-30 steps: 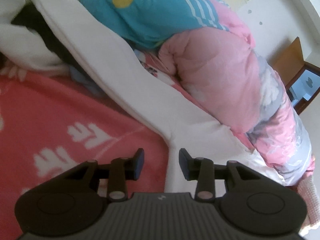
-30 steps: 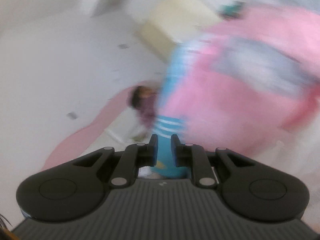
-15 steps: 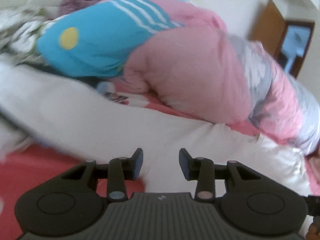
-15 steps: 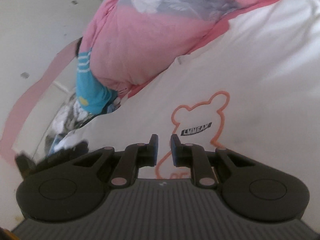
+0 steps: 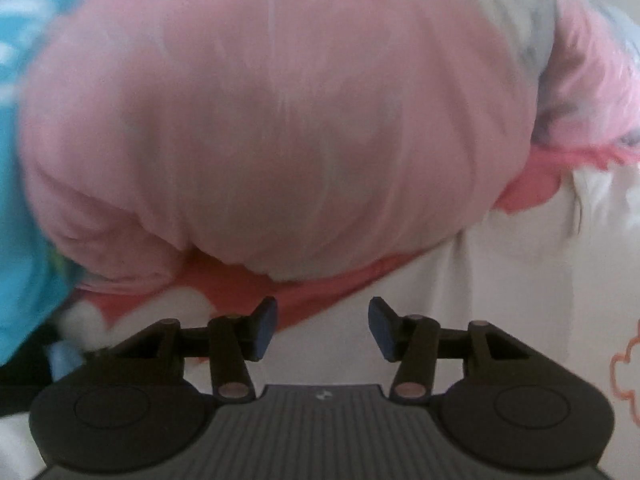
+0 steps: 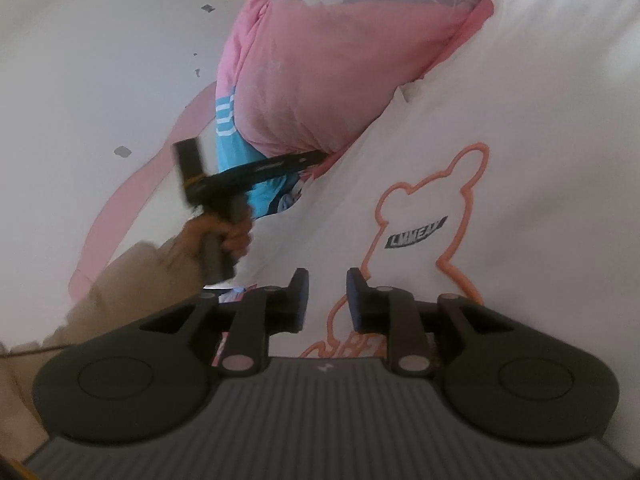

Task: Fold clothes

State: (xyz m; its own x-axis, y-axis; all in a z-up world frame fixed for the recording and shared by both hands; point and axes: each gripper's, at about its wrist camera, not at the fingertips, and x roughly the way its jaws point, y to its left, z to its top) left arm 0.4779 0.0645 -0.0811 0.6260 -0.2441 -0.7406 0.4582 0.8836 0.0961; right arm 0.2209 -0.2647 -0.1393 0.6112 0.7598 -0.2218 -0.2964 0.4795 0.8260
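A white T-shirt (image 6: 520, 208) with an orange bear outline (image 6: 432, 200) and a small black label lies spread on the bed. My right gripper (image 6: 327, 300) hovers low over its print. Its jaws are opening, and only flat cloth shows behind the narrow gap. My left gripper (image 5: 322, 328) points at the foot of a bulky pink quilt (image 5: 280, 120), above the shirt's white edge (image 5: 500, 300). Its jaws are opening wide with nothing between them. In the right wrist view a hand (image 6: 224, 240) holds the left gripper (image 6: 308, 158) against the quilt.
The pink and grey quilt (image 6: 320, 72) is heaped along the shirt's far side. Blue striped fabric (image 5: 20, 200) lies at its left end. A strip of red bedsheet (image 5: 320, 284) shows under the quilt. A white wall with a pink band (image 6: 120, 208) is beyond.
The left view swung from the white sleeve on the red sheet to close against the pink quilt, and its jaws widened. The right view dropped onto the bear print, and its jaws parted a little.
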